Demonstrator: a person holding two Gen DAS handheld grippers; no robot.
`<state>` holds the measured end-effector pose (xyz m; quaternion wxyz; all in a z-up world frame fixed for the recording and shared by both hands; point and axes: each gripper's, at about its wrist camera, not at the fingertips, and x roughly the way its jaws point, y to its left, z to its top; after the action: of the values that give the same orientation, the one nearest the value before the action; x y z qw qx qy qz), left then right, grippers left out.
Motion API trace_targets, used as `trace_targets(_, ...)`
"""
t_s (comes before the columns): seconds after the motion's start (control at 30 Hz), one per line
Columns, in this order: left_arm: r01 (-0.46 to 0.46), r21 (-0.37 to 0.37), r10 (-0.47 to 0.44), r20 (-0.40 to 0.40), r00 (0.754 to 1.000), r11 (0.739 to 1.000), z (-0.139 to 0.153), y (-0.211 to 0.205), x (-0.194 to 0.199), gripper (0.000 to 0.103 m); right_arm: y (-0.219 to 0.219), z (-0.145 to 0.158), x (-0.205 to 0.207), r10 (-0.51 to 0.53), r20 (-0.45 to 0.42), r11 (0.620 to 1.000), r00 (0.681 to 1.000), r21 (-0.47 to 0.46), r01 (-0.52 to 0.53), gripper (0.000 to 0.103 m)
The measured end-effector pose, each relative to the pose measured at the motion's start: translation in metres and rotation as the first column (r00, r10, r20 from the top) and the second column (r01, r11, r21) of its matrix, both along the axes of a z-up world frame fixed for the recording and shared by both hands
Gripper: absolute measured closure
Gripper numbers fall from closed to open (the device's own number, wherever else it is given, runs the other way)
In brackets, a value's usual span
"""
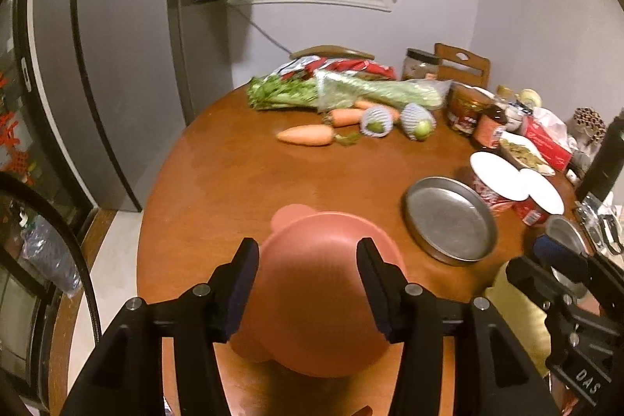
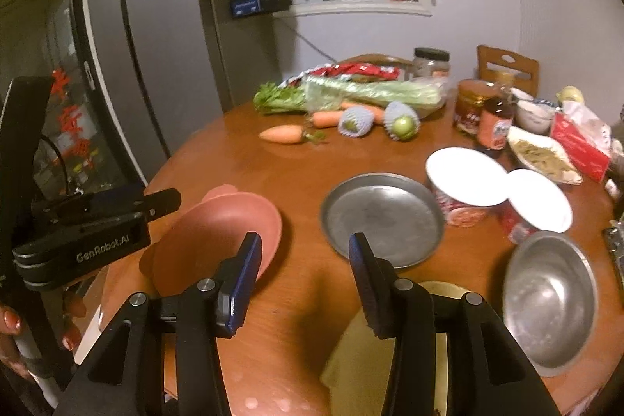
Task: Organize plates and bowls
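The left tool (image 1: 308,283) stood part open around the pink bowl (image 1: 312,283), its pads not clearly pressing it; its near rim was hidden. The right tool (image 2: 304,275) gaped empty above the tabletop (image 2: 273,174). At its one o'clock lay a metal plate (image 2: 382,221), at three o'clock a steel bowl (image 2: 550,303). "GenRobot.AI" marked the left tool's side.

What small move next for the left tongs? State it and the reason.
Probably lower the left tongs and close on the round pink plastic bowl's rim: they hang open over it, gripping nothing. It sits alone on the brown wooden table, apart from the shallow round metal plate.
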<state>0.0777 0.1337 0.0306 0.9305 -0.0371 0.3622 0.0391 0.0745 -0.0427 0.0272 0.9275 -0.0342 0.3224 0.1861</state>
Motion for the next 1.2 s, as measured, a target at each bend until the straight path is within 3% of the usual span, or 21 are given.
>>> trace_targets(0.17,0.030,0.011,-0.030,0.024,0.999,1.000,0.010,-0.018,-0.010,0.050,-0.021,0.015,-0.012,-0.038,0.031,0.999,0.999,0.007,0.038,0.048)
trace_targets(0.7,0.133,-0.005,-0.132,0.070,0.989,0.991,0.023,-0.071,-0.026,0.049,-0.111,0.043,-0.051,-0.211,0.076,0.977,0.975,0.058,0.206,0.046)
trace_targets(1.2,0.249,-0.014,-0.249,-0.058,0.967,0.968,-0.020,-0.122,-0.021,0.049,-0.152,0.013,-0.071,-0.269,-0.004,0.963,0.963,0.022,0.269,0.045)
